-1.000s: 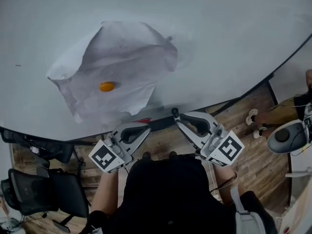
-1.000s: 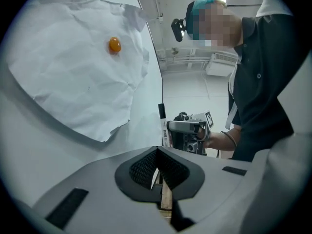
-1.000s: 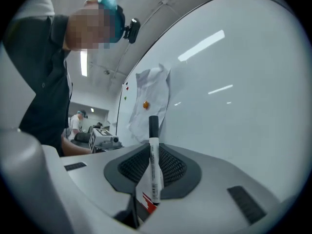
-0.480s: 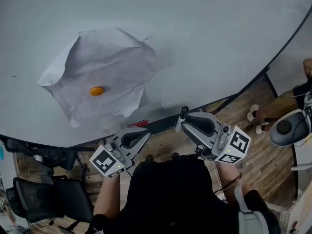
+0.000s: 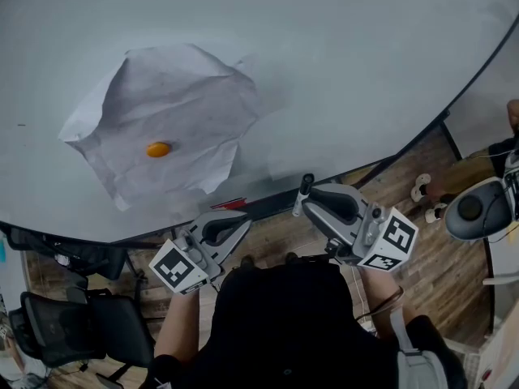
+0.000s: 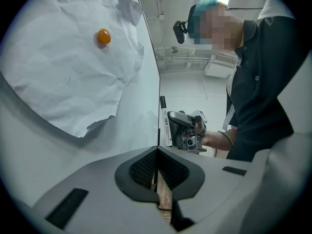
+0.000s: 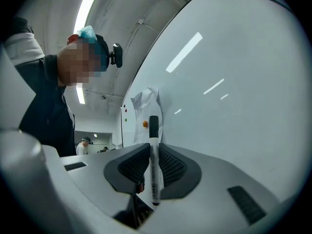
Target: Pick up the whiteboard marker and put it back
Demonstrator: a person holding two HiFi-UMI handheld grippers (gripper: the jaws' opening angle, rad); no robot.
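Right gripper (image 7: 154, 152) fingers pinch the whiteboard marker (image 7: 154, 126) upright beside the whiteboard (image 5: 365, 55); left gripper (image 6: 157, 152) fingers pressed together, empty. Released tilted, the marker may fall off the board's lower edge

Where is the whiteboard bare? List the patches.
Bare: the whiteboard right of and above the crumpled paper. Crowded: around the orange magnet, and the lower edge where the right claw holds the marker.
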